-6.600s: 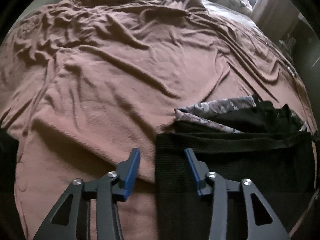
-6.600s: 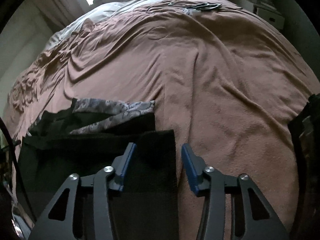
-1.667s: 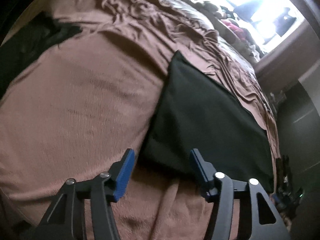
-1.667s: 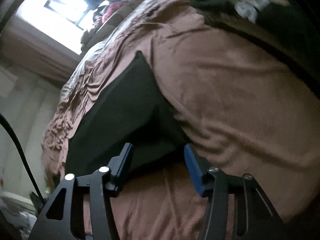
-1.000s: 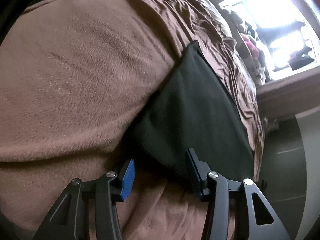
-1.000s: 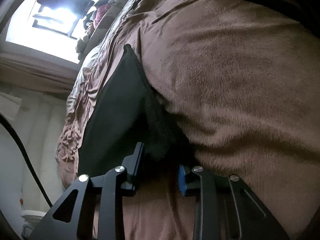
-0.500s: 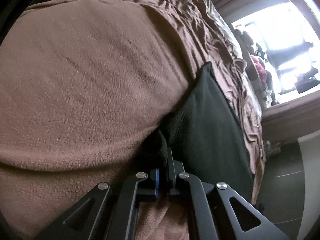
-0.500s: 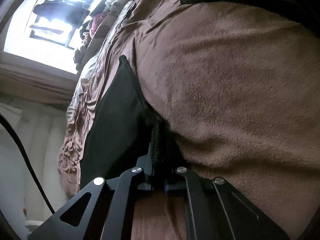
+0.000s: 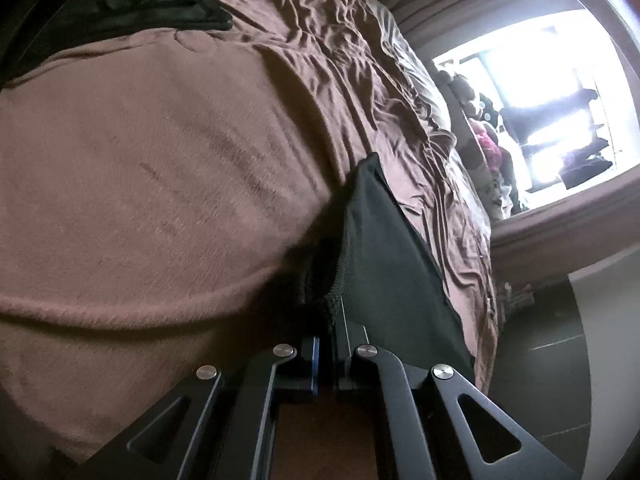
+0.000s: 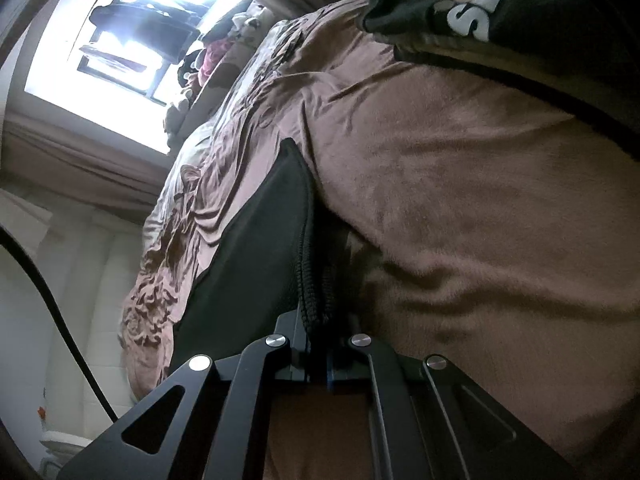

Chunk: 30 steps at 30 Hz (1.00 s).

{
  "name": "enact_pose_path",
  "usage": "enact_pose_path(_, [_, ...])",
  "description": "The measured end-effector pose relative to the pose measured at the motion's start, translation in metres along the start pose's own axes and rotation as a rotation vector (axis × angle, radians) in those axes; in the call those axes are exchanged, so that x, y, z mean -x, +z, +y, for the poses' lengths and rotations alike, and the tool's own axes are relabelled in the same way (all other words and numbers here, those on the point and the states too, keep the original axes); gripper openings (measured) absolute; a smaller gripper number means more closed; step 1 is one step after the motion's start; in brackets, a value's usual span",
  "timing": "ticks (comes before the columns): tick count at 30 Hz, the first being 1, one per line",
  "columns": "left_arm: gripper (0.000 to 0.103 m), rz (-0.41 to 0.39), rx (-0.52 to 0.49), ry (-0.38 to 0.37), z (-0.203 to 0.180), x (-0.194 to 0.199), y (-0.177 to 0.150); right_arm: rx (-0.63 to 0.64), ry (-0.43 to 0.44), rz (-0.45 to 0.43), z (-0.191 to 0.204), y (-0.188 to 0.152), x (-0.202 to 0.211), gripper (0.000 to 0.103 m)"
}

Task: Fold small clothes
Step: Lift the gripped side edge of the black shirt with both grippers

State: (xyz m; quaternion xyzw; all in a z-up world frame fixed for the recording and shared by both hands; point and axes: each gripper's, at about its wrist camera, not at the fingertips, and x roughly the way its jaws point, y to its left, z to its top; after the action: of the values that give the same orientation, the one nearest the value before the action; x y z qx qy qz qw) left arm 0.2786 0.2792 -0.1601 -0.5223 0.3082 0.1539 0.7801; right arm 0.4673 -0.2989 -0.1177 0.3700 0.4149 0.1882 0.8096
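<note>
Black garment (image 9: 384, 264) corners clamped in both left gripper (image 9: 325, 354) and right gripper (image 10: 318, 354) fingers.

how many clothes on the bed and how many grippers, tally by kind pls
Black garment being folded: 1, pinched at two corners
Other dark clothes lying aside: 2, a plain dark heap and a black printed top
Grippers: 2, left gripper and right gripper, both shut on the black garment
Brown blanket: 1
Total: 6
</note>
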Motion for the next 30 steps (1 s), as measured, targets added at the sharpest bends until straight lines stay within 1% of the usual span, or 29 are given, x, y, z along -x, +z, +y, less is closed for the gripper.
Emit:
enact_pose_path(6, [0.003,0.011,-0.032,-0.012,0.007,0.022,-0.007,0.012,-0.013,-0.001,-0.002,-0.016,0.025,0.001])
enact_pose_path(12, [0.003,0.018,0.0,-0.032,0.022,0.037,-0.021,0.016,-0.029,0.004,-0.001,-0.024,0.042,0.001])
enact_pose_path(16, [0.003,0.04,0.026,-0.038,0.033,0.031,-0.027,0.028,-0.062,0.03,-0.006,-0.028,0.041,0.001])
enact_pose_path(19, [0.004,0.054,0.05,-0.014,0.04,0.021,-0.028,0.063,-0.119,0.078,-0.006,-0.029,0.032,0.005])
enact_pose_path(20, [0.004,0.055,0.055,-0.006,0.041,0.019,-0.029,0.079,-0.133,0.083,-0.004,-0.029,0.031,0.009])
enact_pose_path(21, [0.004,0.057,0.06,-0.009,0.043,0.017,-0.03,0.096,-0.154,0.083,0.0,-0.03,0.032,0.018])
enact_pose_path(22, [0.005,0.062,0.061,-0.014,0.043,0.015,-0.03,0.12,-0.193,0.08,0.005,-0.031,0.034,0.024])
enact_pose_path(23, [0.009,0.068,0.064,-0.016,0.045,0.013,-0.031,0.137,-0.221,0.074,0.009,-0.03,0.037,0.034])
enact_pose_path(24, [0.017,0.073,0.07,-0.019,0.047,0.012,-0.031,0.153,-0.242,0.063,0.013,-0.03,0.041,0.035])
enact_pose_path(25, [0.022,0.073,0.079,-0.024,0.049,0.012,-0.031,0.167,-0.263,0.051,0.016,-0.03,0.046,0.035])
enact_pose_path(26, [0.031,0.067,0.092,-0.031,0.053,0.012,-0.033,0.171,-0.28,0.045,0.018,-0.03,0.051,0.035])
enact_pose_path(27, [0.037,0.062,0.099,-0.034,0.056,0.013,-0.034,0.173,-0.286,0.04,0.02,-0.029,0.056,0.035])
enact_pose_path(30, [0.037,0.056,0.102,-0.056,0.06,0.015,-0.036,0.207,-0.277,0.031,0.034,-0.034,0.068,0.035])
